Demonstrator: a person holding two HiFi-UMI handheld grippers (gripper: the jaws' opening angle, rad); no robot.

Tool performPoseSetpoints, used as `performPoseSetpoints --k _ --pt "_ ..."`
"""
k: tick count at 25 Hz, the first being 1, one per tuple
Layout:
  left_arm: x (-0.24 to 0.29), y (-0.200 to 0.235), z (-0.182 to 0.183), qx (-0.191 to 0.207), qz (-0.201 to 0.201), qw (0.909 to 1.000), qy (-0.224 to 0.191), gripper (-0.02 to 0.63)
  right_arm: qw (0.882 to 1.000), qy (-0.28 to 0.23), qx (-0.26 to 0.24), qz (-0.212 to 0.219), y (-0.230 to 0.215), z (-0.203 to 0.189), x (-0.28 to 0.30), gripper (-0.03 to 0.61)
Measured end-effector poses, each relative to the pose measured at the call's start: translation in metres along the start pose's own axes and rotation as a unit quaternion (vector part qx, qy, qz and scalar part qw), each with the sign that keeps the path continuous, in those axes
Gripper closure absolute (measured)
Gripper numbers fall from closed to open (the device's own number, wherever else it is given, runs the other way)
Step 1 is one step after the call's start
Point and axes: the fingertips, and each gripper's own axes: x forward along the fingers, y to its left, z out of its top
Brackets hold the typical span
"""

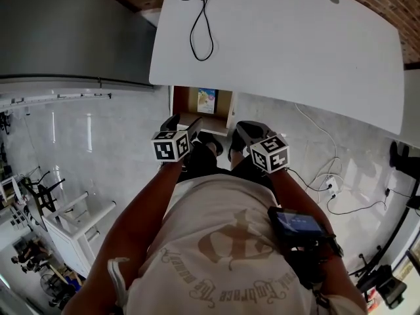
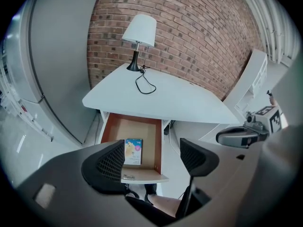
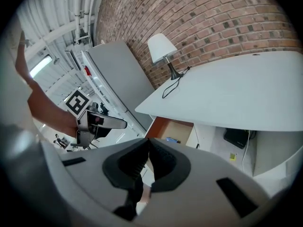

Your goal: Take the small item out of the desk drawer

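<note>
The drawer (image 2: 142,126) stands pulled out under the desk (image 2: 161,100). The small item (image 2: 133,151), a colourful flat box, lies untouched on its floor, so I judge the pick and lift-out are both left. My left gripper (image 2: 152,151) hangs above it, jaws wide apart and empty. My right gripper (image 3: 147,157) has its jaws closed on nothing.

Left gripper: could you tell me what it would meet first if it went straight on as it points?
Probably the open drawer, near its wall at the view's right; the small box lies just left of that line. Depth is unclear.
</note>
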Motion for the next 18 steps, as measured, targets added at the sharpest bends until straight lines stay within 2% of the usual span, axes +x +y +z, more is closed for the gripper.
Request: performPoseSetpoints --k 8,13,18 --pt "0.019 0.004 -0.019 0.015 0.007 0.9994 0.029 0.261 1.000 0.011 0.012 -0.002 -0.006 -0.019 0.006 0.572" --pt "0.032 0.007 -0.027 0.025 0.013 0.9987 0.044 0.225 1.000 0.016 0.020 -0.005 -0.011 -0.028 0.011 0.572" --pt "0.044 0.011 -0.038 0.016 0.005 0.9981 0.059 0.224 0.999 0.025 0.023 -0.005 -0.013 -0.039 0.020 0.572"
